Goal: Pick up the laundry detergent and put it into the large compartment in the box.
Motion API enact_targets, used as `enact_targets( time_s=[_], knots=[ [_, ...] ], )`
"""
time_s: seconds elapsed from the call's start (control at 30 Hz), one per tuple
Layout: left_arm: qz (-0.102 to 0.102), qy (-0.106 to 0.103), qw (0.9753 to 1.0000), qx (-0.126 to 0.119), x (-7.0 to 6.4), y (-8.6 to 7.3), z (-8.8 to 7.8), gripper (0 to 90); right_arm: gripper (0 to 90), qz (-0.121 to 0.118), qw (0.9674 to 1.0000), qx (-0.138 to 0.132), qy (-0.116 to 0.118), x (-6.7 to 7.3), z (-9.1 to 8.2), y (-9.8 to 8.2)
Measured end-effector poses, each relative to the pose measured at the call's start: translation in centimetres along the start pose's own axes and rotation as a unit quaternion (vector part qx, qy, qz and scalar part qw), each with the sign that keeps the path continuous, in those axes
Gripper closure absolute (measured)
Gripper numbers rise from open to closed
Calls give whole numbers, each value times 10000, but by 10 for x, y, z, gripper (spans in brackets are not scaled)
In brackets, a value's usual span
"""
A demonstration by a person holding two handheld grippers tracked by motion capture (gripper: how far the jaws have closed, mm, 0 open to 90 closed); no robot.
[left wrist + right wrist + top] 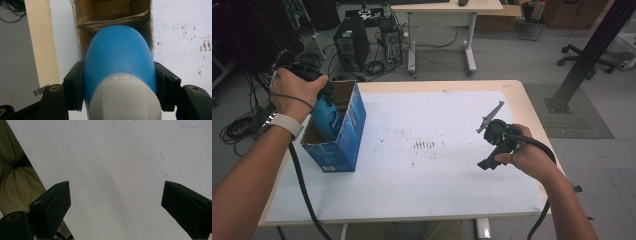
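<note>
The left tongs (120,82) clamp a blue bottle (118,57) over the open blue box (344,130) at the bench's left; it may snag the torn flap (112,21). The right tongs (115,202) gape empty.

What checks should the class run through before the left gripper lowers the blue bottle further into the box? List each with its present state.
1. Grip: left gripper is clamped on both sides of the blue bottle: ok.
2. Alignment: bottle's far end sits over the open top of the blue cardboard box: ok.
3. Flap: a folded cardboard flap crosses the opening just past the bottle; may catch: not ok.
4. Space at the box's bottom: cannot tell.
5. Right gripper is open, holds nothing, and hangs above the white table cover, apart from the box: ok.
</note>
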State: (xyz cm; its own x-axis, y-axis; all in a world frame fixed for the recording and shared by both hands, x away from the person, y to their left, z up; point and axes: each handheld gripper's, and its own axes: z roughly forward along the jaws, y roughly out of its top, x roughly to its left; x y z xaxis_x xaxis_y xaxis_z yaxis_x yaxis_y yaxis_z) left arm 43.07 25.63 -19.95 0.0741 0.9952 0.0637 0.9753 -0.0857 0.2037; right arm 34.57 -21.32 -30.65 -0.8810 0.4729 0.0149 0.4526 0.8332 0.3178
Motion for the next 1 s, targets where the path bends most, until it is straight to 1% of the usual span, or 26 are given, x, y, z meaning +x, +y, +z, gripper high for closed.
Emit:
enact_targets(
  time_s=[0.23, 0.33, 0.47, 0.6, 0.67, 0.7, 0.73, 1.0],
  knots=[
    [81, 109, 9999, -6, -4, -1, 10, 374, 89, 42, 10000, 7, 6, -1, 0, -2],
    [73, 100, 9999, -11, -4, -1, 14, 375, 89, 51, 10000, 8, 12, -1, 1, -2],
    [124, 115, 9999, -24, -5, -2, 20, 375, 89, 47, 10000, 4, 20, -1, 1, -3],
    [112, 130, 9999, -17, -5, -4, 27, 375, 89, 68, 10000, 8, 18, -1, 2, -3],
    [138, 142, 9998, -39, -5, -4, 29, 375, 89, 68, 10000, 4, 23, -1, 2, -4],
    [116, 140, 9998, -38, -6, -4, 30, 375, 89, 68, 10000, 3, 23, -1, 2, -4],
    [139, 144, 9998, -40, -5, -4, 31, 375, 89, 68, 10000, 3, 22, -1, 2, -4],
    [141, 146, 9998, -59, -7, -5, 40, 375, 89, 100, 9999, 22, 18, -2, 3, -6]
  ],
)
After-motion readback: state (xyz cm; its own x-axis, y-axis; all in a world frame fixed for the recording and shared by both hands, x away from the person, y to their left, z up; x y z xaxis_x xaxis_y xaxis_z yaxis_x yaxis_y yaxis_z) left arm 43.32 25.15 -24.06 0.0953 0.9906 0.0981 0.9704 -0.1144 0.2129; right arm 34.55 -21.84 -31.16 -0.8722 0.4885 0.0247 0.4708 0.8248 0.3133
